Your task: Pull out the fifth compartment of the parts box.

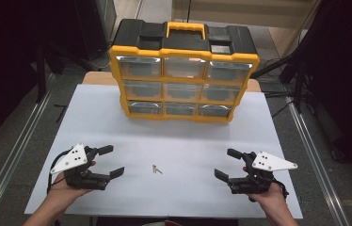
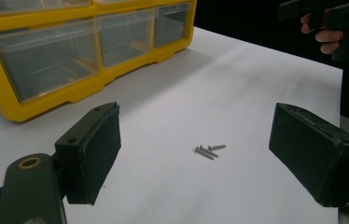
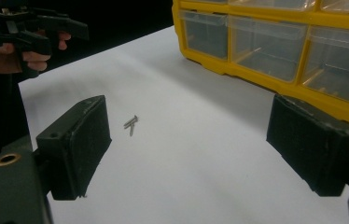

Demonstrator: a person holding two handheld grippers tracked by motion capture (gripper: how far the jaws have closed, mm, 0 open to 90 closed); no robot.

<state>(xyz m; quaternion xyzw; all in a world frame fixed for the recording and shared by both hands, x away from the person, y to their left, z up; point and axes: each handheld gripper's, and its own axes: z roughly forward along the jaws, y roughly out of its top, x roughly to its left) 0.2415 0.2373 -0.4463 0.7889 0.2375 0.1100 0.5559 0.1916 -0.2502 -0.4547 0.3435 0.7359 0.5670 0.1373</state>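
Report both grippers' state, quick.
Left gripper: open, holding nothing, jaws spread above the table.
Right gripper: open, holding nothing; the screws lie untouched between the two.

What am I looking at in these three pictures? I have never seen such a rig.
A person at a table holds a black two-jaw gripper in each hand: the left gripper and the right gripper. One picture looks down from above; the other two come from cameras riding on each gripper, looking along its jaws. On the white table stands a yellow-and-black plastic organiser with clear drawers. A few small metal screws lie between the grippers. Both grippers are open and hold nothing.
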